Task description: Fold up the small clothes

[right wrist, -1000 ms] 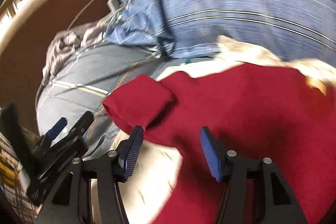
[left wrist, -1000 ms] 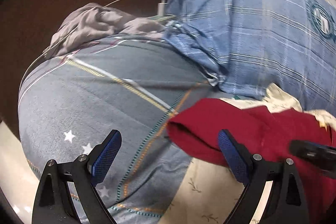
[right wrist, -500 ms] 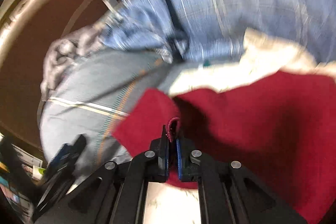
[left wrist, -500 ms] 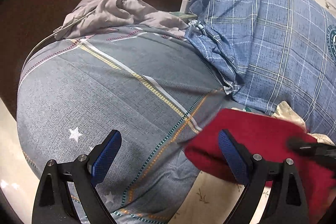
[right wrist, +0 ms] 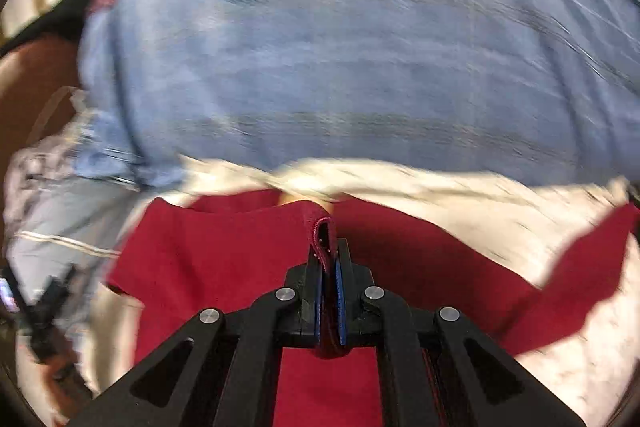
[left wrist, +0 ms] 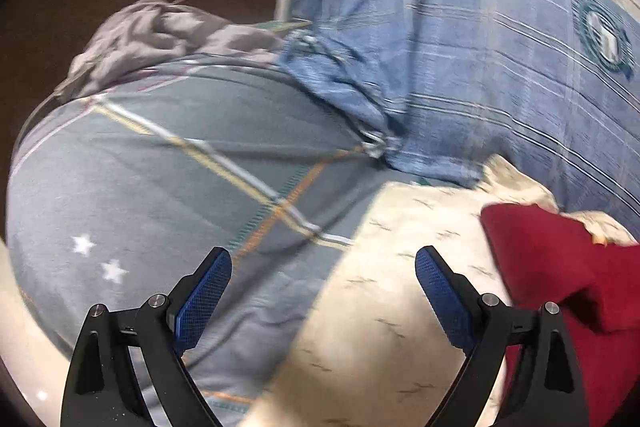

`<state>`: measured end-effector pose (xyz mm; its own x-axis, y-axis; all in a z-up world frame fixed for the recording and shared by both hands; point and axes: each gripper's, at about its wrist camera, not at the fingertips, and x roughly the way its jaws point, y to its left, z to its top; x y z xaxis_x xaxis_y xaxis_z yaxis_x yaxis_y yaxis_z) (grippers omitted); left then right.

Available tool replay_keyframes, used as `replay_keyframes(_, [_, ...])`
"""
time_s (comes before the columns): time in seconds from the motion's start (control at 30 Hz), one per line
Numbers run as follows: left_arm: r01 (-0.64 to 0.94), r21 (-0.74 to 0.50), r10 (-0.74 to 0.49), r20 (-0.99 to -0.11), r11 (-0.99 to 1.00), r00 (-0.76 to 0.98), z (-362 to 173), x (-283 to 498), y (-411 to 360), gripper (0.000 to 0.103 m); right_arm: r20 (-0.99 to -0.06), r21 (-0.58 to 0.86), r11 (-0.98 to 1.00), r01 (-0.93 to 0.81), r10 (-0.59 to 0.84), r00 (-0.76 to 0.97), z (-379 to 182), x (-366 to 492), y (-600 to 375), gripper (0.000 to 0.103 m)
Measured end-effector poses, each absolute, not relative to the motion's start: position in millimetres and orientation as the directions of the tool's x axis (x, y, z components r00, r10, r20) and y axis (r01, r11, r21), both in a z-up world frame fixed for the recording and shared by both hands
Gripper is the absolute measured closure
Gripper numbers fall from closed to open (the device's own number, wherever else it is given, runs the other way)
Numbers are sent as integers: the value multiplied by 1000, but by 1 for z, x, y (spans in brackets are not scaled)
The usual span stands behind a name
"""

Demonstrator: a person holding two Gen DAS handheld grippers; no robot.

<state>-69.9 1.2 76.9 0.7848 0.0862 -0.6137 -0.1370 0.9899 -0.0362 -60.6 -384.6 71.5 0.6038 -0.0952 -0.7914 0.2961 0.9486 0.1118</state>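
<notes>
Right hand-held gripper [right wrist: 329, 267] pinches one red garment [right wrist: 224, 267], apparently its sleeve.

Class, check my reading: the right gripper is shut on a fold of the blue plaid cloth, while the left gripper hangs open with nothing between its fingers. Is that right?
Not quite. The right wrist view shows the right gripper shut on a fold of the red garment, not the blue plaid cloth behind it. The left gripper does hang open with nothing between its fingers.
</notes>
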Motion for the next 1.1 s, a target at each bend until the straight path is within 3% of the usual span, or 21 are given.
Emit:
replay_keyframes(0.17, [-34,-57,-8,-611,998,791,74,-69,-20,10,-826,140,920,366,-95,555,36,-63,-412,98])
replay_keyframes(0.47, [176,-184,-254,-625,967,739,78,-74,-46,9,-836,72,915,396,-161,525,30,-67,-423,94])
replay_keyframes(0.57, [203,-95,-216,-642,975,736,78,-71,-60,8,-831,135,911,390,-110,545,32,-74,-420,92])
replay_keyframes(0.67, [97,98,-5,-680,990,734,61,-56,-63,8,-800,222,934,279,10,600,39,-75,-391,76])
replay_keyframes(0.7, [84,80,-4,-697,993,717,56,-51,-57,8,-791,251,942,221,68,608,38,-71,-375,70])
replay_keyframes(0.8, [33,-55,-63,-731,998,680,52,-40,-27,8,-790,274,956,103,162,592,28,-52,-331,69])
replay_keyframes(0.9, [-14,15,21,-730,1000,683,55,-33,-16,10,-803,233,971,51,162,574,9,-31,-291,68])
replay_keyframes(1.0, [-9,-60,-38,-734,998,678,57,-33,-5,10,-843,232,969,81,159,514,-20,-16,-276,66])
replay_keyframes(1.1, [32,-119,-106,-696,992,710,68,-43,-10,10,-836,209,976,55,149,529,-16,-25,-271,64])
